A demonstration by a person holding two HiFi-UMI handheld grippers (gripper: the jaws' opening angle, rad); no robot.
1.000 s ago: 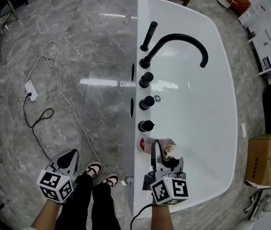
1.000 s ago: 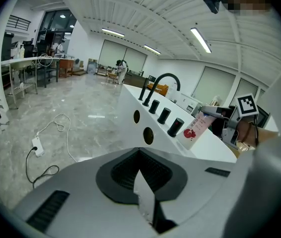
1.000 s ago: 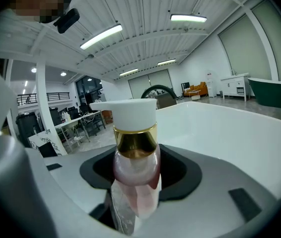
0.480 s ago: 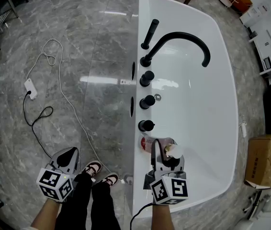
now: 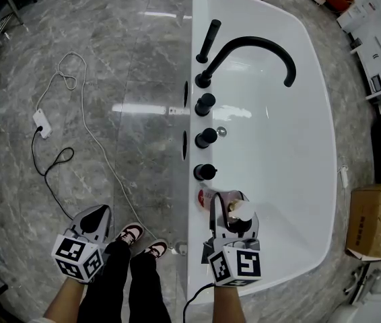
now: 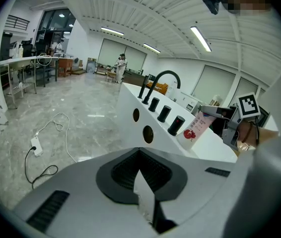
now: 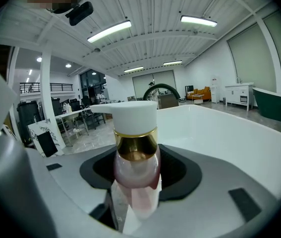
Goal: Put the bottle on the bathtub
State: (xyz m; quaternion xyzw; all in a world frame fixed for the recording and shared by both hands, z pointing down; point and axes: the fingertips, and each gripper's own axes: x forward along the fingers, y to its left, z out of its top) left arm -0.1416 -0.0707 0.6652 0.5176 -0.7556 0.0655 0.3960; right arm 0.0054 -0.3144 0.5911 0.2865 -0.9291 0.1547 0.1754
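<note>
A pink pump bottle (image 5: 212, 198) with a gold collar and white pump head is tilted over the left rim of the white bathtub (image 5: 196, 261), just below the nearest black knob (image 5: 204, 172). My right gripper (image 5: 229, 208) is shut on its neck; the right gripper view shows the bottle (image 7: 135, 165) clamped between the jaws, spout pointing left. From the left gripper view the bottle (image 6: 197, 128) leans with its base near the rim; I cannot tell if they touch. My left gripper (image 5: 96, 219) is shut and empty above the floor, left of the tub.
On the tub's left rim stand a black arched faucet (image 5: 252, 48), a black hand-shower handle (image 5: 209, 40) and two further knobs (image 5: 205, 138). A white cable with a plug (image 5: 42, 124) lies on the marble floor. The person's shoes (image 5: 134, 235) are beside the tub. A cardboard box (image 5: 371, 221) sits at the right.
The right gripper has rolled very slightly with the bottle in it. Both grippers otherwise stay where they were.
</note>
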